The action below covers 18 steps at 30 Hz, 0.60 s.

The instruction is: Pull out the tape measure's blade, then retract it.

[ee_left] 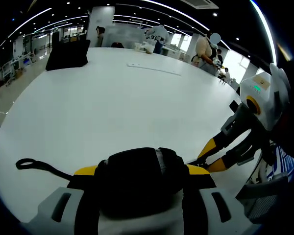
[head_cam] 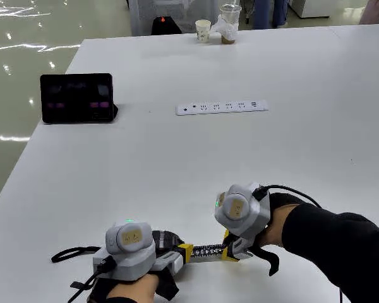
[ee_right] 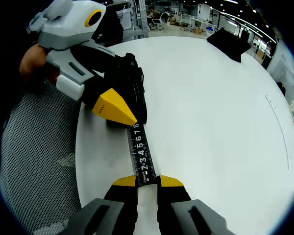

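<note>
Where the blade (ee_right: 139,152) lies drawn out, numbers 2 to 8 can be read. The right gripper (ee_right: 147,182) pinches its tip. The left gripper (head_cam: 179,252) clamps the tape measure (head_cam: 166,242) at 6 o'clock, by the table's (head_cam: 177,170) near edge. The tablet (head_cam: 77,98) at 10 and the power strip (head_cam: 221,106) at 12 lie well apart from it.

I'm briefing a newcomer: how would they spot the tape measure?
On the white table, look at the near edge. The tape measure is the black case in the left gripper; alone there, it has a numbered blade running to the right gripper.
</note>
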Available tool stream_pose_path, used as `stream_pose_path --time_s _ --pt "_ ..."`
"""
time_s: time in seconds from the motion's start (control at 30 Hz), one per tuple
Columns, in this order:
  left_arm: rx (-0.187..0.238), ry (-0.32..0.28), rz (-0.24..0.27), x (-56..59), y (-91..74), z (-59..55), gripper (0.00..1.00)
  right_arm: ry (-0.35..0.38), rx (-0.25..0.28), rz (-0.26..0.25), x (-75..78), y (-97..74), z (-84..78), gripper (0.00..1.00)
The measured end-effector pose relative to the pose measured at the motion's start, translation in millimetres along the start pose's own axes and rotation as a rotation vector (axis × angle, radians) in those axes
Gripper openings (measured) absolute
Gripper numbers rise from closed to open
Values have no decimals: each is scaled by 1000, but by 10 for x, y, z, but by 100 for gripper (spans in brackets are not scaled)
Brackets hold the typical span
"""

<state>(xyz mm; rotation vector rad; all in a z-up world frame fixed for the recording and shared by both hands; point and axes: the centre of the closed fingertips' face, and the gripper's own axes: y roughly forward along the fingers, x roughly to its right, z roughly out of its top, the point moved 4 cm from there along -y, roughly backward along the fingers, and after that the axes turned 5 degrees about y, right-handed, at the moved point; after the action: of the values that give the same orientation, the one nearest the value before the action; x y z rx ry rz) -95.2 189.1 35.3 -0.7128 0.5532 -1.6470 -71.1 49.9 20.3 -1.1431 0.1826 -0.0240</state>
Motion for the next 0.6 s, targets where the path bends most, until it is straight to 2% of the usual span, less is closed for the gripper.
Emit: stream_pose_path --time_s 0.6 --pt "3 -16 -6 -4 -2 0 63 5 1 -3 -37 30 59 11"
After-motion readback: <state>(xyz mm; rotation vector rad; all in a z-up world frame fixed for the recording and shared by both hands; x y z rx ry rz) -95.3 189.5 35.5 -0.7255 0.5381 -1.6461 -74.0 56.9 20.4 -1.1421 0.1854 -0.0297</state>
